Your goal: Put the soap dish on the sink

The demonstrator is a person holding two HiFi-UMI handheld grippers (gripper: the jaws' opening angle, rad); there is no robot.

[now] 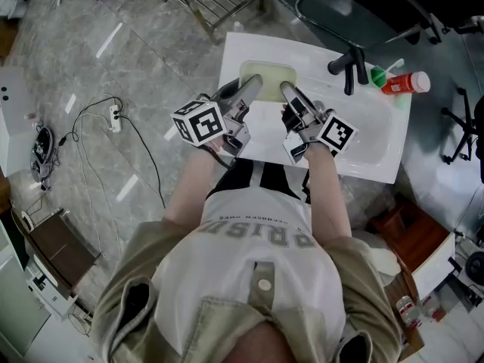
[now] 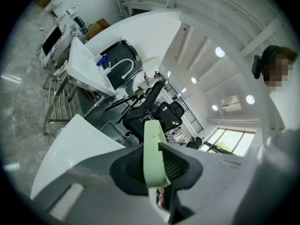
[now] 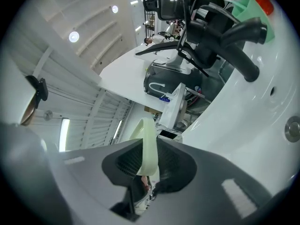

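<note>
A person stands at the 6 o'clock side of a white sink, both tools reaching fwd, as seen in the head view. At far L, a power strip w/ loose cable lies on the tiled floor, well apart from the work.

The left gripper is clamped narrow on the L rim of the pale-green soap dish. Its own view shows the thin green edge pinched between the dark pads. The dish is at the sink's 11 o'clock corner, on or just above the ledge; contact w/ the ceramic can't be told. The right gripper nips the opposite rim, jaws likewise nearly together on the green lip. Further R, at approx. 1 o'clock, stands a black faucet, then a green cup and a red tube on the back ledge.

Risk, as judged: both holds are on thin rim edges only, so if one tool lets go before the other, the dish prob. tips or pivots. The corner is near the sink's 9 o'clock edge, and a nudge that way on pull-back could slide the dish off the glossy ceramic to the floor. A nudge toward 3 o'clock could drop it into the basin. If it isn't seated yet, an early release means a drop and bounce. The R tool, backing out wide, might clip the faucet.
</note>
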